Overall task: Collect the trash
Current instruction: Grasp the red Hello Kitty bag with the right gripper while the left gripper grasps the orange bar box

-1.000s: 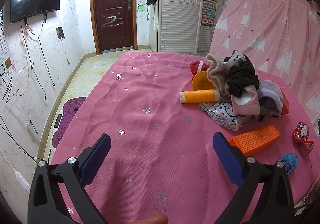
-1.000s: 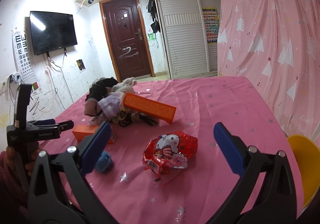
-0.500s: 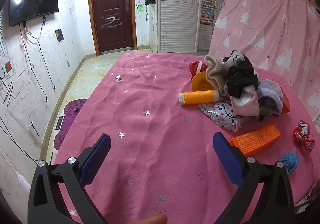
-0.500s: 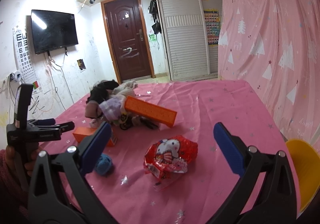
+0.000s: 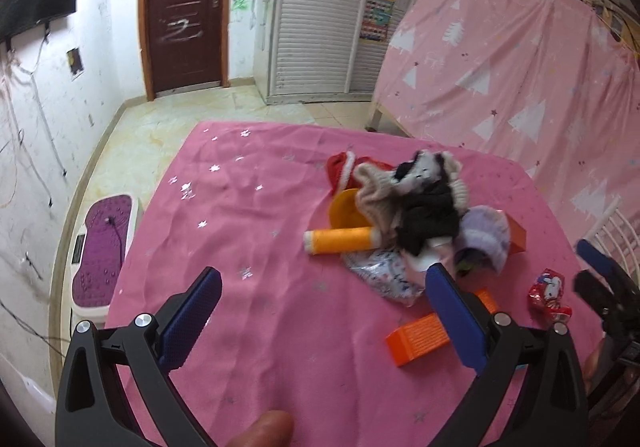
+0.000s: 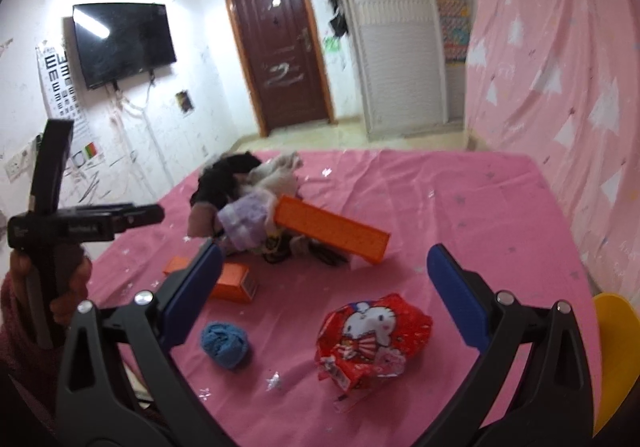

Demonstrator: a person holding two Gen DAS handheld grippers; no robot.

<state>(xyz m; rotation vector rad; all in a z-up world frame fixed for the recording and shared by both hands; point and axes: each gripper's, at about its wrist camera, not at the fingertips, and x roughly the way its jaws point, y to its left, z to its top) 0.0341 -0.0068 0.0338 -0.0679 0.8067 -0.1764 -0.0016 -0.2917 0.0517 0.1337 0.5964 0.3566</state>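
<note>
A crumpled red cartoon snack wrapper (image 6: 372,339) lies on the pink tablecloth (image 6: 460,207). It sits just below and ahead of my right gripper (image 6: 324,267), which is open with nothing between its fingers. In the left wrist view the same wrapper (image 5: 548,293) is at the far right, close to the right gripper's blue tip (image 5: 596,259). My left gripper (image 5: 322,287) hangs open and empty above the cloth. A small orange box (image 5: 428,331) is partly hidden behind its right finger. A silvery printed wrapper (image 5: 384,275) pokes out from under the clothes pile (image 5: 424,199).
An orange thread spool (image 5: 342,241) and a yellow bowl (image 5: 346,209) sit beside the pile, and a long orange box (image 6: 332,229) leans on it. A blue yarn ball (image 6: 224,343) lies near the front edge. A yellow seat (image 6: 616,347) stands right of the table, and a purple floor device (image 5: 100,251) left of it.
The left gripper has risen and tilted down, so the table looks farther off and the right gripper now shows. The right gripper has moved closer to the red wrapper.
</note>
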